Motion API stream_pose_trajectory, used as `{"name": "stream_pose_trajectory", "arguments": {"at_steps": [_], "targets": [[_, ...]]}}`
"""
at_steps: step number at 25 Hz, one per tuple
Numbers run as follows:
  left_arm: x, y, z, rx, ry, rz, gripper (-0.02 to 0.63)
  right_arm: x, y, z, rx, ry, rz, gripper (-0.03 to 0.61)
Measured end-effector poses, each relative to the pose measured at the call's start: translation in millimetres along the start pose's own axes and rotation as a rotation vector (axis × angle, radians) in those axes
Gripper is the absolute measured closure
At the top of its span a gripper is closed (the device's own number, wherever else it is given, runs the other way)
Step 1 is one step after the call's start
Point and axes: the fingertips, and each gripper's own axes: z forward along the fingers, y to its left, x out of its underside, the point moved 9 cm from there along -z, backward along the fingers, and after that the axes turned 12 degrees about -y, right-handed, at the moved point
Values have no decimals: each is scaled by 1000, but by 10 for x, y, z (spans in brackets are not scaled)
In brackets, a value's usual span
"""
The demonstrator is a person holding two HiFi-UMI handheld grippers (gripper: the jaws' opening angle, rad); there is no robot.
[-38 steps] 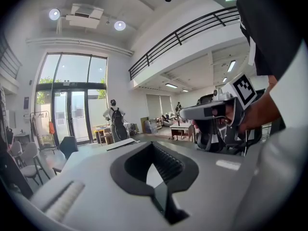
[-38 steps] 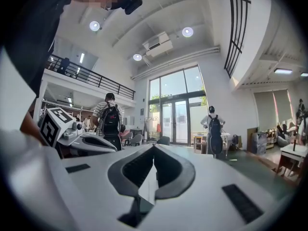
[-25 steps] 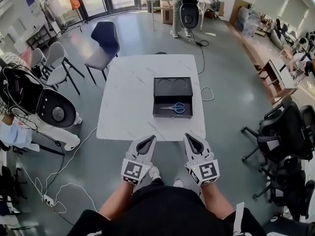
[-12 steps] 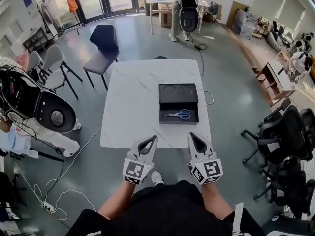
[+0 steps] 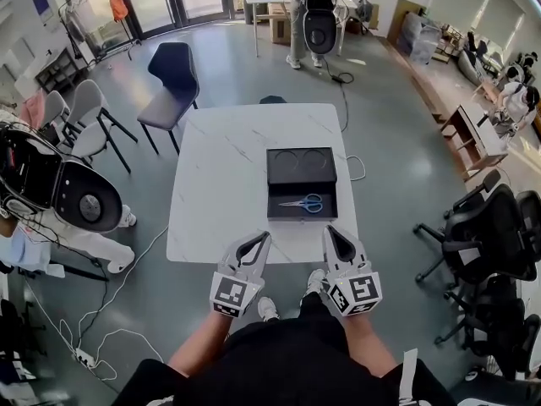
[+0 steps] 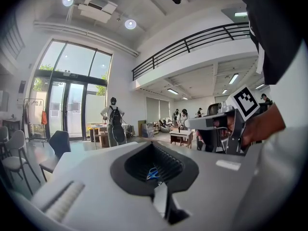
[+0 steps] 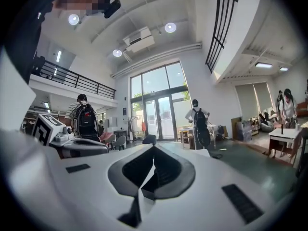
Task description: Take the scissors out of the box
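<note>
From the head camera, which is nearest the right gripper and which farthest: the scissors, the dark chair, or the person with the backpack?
1. Scissors, in the box on the table, just ahead of the right gripper.
2. Dark chair, past the table's far left corner.
3. Person with the backpack, far across the room, straight ahead.

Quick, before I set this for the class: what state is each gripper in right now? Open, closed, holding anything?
Left gripper: closed, holding nothing.
Right gripper: closed, holding nothing.
</note>
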Motion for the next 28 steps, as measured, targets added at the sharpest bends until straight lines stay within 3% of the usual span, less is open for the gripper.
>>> {"name": "stream_pose_trajectory", "arguments": {"at_steps": [7,16,28], "targets": [[-17,100,426,-110,-3,-28,604,57,-457,345,-66,17,21,571],[48,186,918,-183,17,-60,604,163,-899,727,-156,32,33,571],[85,78,1322,-309,47,-46,604,240,-1249,1002,-356,58,32,571]]}}
